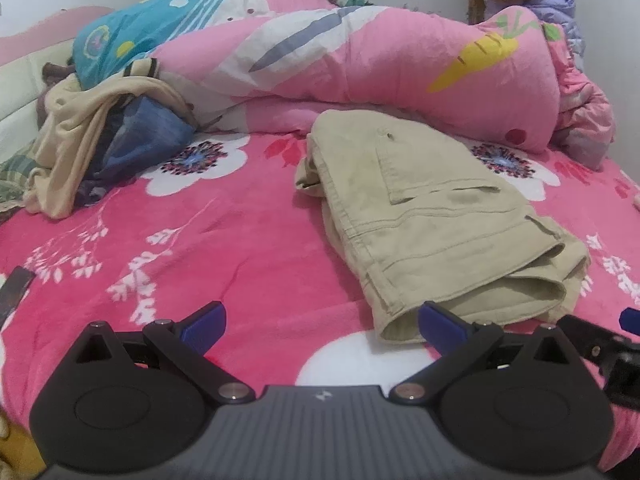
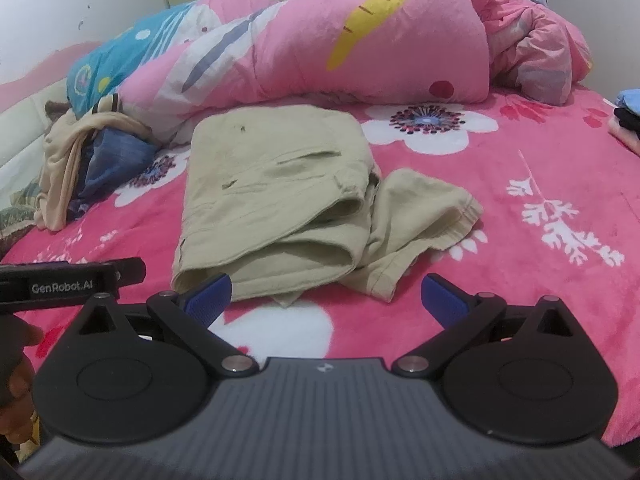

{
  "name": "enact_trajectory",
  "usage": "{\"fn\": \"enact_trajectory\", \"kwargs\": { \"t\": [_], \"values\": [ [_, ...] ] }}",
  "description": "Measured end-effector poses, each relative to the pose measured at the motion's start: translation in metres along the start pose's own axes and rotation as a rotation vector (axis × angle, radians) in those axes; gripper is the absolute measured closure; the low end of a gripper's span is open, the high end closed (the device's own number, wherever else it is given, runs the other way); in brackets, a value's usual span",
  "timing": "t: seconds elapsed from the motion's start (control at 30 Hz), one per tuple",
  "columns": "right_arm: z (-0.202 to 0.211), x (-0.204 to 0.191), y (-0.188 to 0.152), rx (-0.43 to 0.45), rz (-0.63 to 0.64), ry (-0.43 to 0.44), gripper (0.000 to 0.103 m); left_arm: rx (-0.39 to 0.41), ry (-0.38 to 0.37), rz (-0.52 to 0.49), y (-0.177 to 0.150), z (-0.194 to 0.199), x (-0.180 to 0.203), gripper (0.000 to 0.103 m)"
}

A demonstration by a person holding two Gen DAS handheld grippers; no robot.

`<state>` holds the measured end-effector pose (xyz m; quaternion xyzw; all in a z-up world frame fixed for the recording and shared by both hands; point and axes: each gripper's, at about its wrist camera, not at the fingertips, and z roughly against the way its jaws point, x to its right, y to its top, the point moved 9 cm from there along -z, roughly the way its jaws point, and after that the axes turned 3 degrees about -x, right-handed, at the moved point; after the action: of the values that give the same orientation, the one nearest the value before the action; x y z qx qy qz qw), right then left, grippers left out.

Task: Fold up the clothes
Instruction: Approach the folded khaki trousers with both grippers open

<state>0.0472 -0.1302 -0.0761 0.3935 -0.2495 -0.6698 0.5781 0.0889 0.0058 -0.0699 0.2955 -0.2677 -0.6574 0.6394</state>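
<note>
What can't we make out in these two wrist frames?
- Heap of unfolded clothes, both views: the cream garment covers most of the blue one; garment types unclear.
- Khaki trousers, right wrist: inner layers hidden by the fold.
- Stack at the bed's right edge, right wrist: cut by the frame.
- Right gripper, left wrist: mostly cut off.

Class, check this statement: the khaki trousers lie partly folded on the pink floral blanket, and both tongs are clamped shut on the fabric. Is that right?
Not quite. The khaki trousers do lie partly folded on the pink floral blanket, but both tongs are open and hold nothing: the right tongs in the right wrist view, the left tongs in the left wrist view.
</note>
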Motion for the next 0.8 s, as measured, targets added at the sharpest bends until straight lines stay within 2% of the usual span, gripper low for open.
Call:
{"fn": "enact_trajectory", "kwargs": {
  "t": [0.17, 0.2, 0.27, 0.43, 0.57, 0.63, 0.7, 0.77, 0.8],
  "values": [
    [0.001, 0.012, 0.013, 0.063, -0.04, 0.077, 0.001, 0.151, -0.049, -0.134, 0.018, 0.002, 0.015, 0.0],
    [0.002, 0.014, 0.017, 0.076, -0.048, 0.093, 0.001, 0.161, -0.067, -0.16, 0.02, 0.003, 0.019, 0.0],
    [0.001, 0.016, 0.025, 0.098, -0.041, 0.108, 0.002, 0.096, -0.1, -0.205, 0.015, -0.003, 0.024, 0.0],
    [-0.013, 0.011, 0.035, 0.112, 0.096, 0.066, 0.006, 0.117, -0.178, -0.222, 0.01, -0.013, 0.037, 0.001],
    [-0.034, 0.006, 0.037, 0.089, 0.189, 0.036, 0.021, 0.15, -0.219, -0.261, 0.009, -0.014, 0.045, 0.001],
    [-0.044, 0.007, 0.037, 0.065, 0.193, 0.06, 0.027, 0.174, -0.256, -0.278, 0.011, -0.012, 0.049, 0.001],
    [-0.059, 0.008, 0.04, 0.036, 0.18, 0.087, 0.038, 0.196, -0.297, -0.298, 0.014, -0.009, 0.054, 0.001],
    [-0.07, 0.01, 0.044, 0.009, 0.142, 0.126, 0.068, 0.21, -0.324, -0.322, 0.016, -0.009, 0.06, 0.001],
    [-0.071, 0.01, 0.047, 0.009, 0.122, 0.155, 0.073, 0.214, -0.334, -0.332, 0.017, -0.009, 0.063, 0.001]
  ]
}}
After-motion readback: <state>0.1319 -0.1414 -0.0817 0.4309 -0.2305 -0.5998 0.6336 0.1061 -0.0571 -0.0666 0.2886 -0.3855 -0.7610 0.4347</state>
